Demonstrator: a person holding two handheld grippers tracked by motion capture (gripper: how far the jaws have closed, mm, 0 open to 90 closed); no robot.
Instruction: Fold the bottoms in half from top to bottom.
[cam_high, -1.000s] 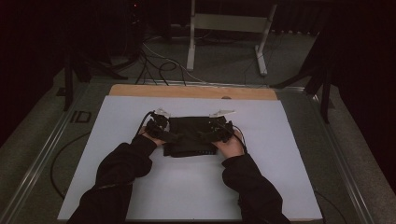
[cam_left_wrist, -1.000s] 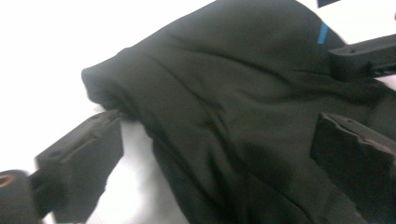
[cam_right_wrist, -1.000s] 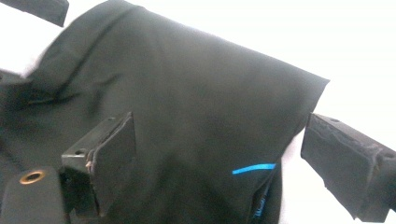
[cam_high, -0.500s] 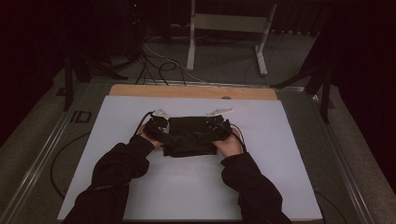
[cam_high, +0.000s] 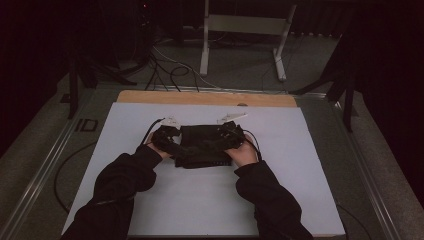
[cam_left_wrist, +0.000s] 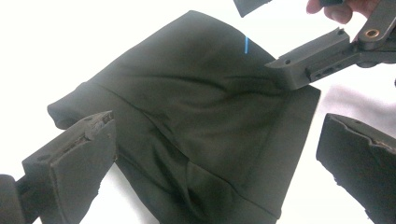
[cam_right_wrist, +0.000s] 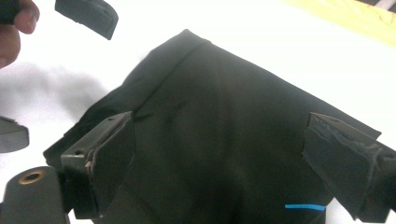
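Centrally in both gripper views, the folded black fabric garment (cam_left_wrist: 196, 121) lies between the spread jaws of left gripper (cam_left_wrist: 219, 154) and right gripper (cam_right_wrist: 233, 168).

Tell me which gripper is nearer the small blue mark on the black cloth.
Right. The blue mark sits low between the right gripper jaws, spread open over the folded black cloth. The left gripper, also open, straddles the cloth's opposite end, with the mark at the far side.

Black garment (cam_left_wrist: 196, 116) with small blue mark, white table (cam_high: 200, 200).
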